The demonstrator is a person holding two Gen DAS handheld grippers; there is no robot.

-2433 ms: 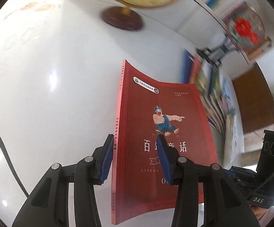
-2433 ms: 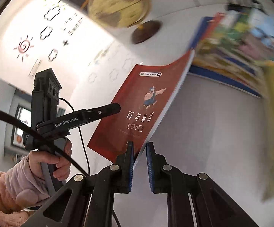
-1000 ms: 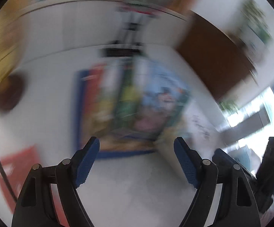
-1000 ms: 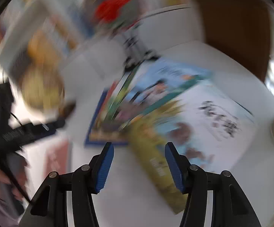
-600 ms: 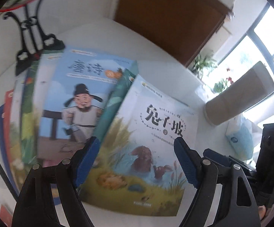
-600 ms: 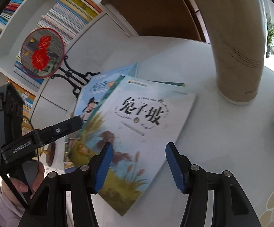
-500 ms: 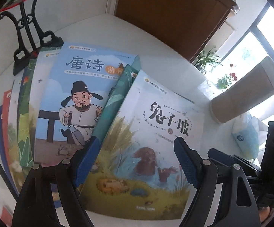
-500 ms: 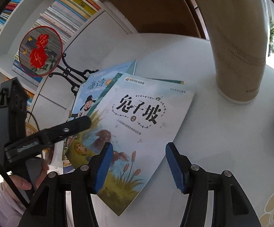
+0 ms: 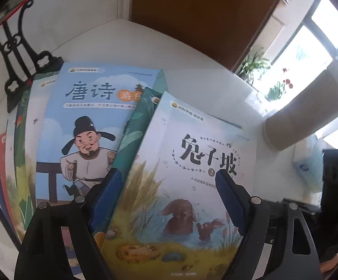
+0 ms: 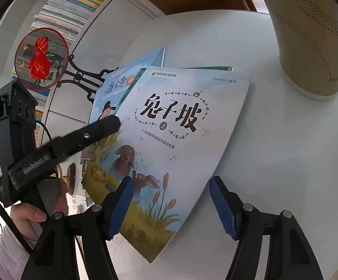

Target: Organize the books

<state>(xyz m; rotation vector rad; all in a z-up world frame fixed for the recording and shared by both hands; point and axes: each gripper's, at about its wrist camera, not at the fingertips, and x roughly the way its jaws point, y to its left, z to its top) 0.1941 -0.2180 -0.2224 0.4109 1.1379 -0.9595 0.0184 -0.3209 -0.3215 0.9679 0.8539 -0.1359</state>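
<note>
Left wrist view: left gripper (image 9: 166, 200) hangs over the rabbit book (image 9: 187, 186), jaws spread wide, just opened further, holding nothing. The rabbit book lies on top of a fanned pile on the white table (image 9: 203, 70), overlapping a green book (image 9: 134, 128) and a blue poet book (image 9: 80, 126). Right wrist view: right gripper (image 10: 169, 207) is also released, jaws just widened, straddling the rabbit book's lower right edge without touching. A beige cylinder (image 10: 313, 35) stands well apart.
</note>
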